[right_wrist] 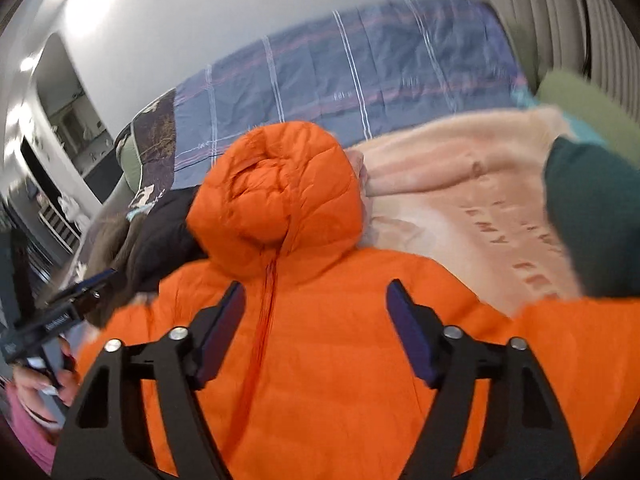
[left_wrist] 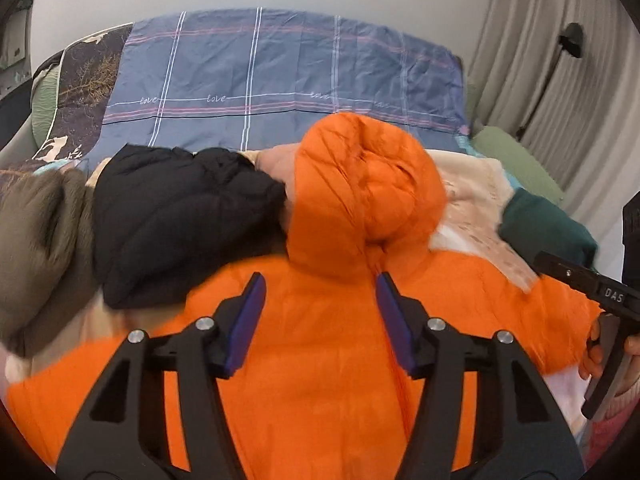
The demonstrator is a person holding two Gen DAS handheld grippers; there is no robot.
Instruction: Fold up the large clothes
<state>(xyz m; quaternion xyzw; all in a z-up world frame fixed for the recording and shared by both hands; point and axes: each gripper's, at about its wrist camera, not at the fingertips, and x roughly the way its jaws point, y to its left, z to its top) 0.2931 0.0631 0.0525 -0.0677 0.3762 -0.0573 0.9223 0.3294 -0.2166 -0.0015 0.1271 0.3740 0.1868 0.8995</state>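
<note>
1. Left wrist view: your left gripper [left_wrist: 320,292] hangs over the orange jacket [left_wrist: 320,360], jaws spread, blue pads apart with nothing pinched between them. The jacket lies flat below and beyond the tips, its body filling the near part of the view.

2. Same view: the jacket's hood [left_wrist: 368,184] sits just past your fingertips, bunched up and pointing toward the far side of the bed. To its left a black puffer garment [left_wrist: 180,216] touches the hood, and an olive garment [left_wrist: 40,240] lies further left.

3. Same view: at the right edge you can see your right gripper [left_wrist: 580,280] coming in from the side, with your right hand [left_wrist: 608,356] on its handle. From here I can't tell how its jaws stand. A dark green garment [left_wrist: 548,228] lies just beyond it.

4. Right wrist view: your right gripper [right_wrist: 316,304] is also spread, pads clear of the fabric, nothing clamped. The zipper line [right_wrist: 264,308] runs up just inside the left pad, and the hood [right_wrist: 276,188] lies straight ahead, just beyond the tips.

5. Same view: right of the hood a pale pink blanket [right_wrist: 460,208] is spread out, with the dark green garment [right_wrist: 596,216] at the right edge. The blue checked sheet [right_wrist: 360,72] covers the far part of the bed.

6. Same view: your left gripper [right_wrist: 80,292] shows at the left edge, over the jacket's left side near the black puffer garment [right_wrist: 168,232], held by your left hand [right_wrist: 36,388].
</note>
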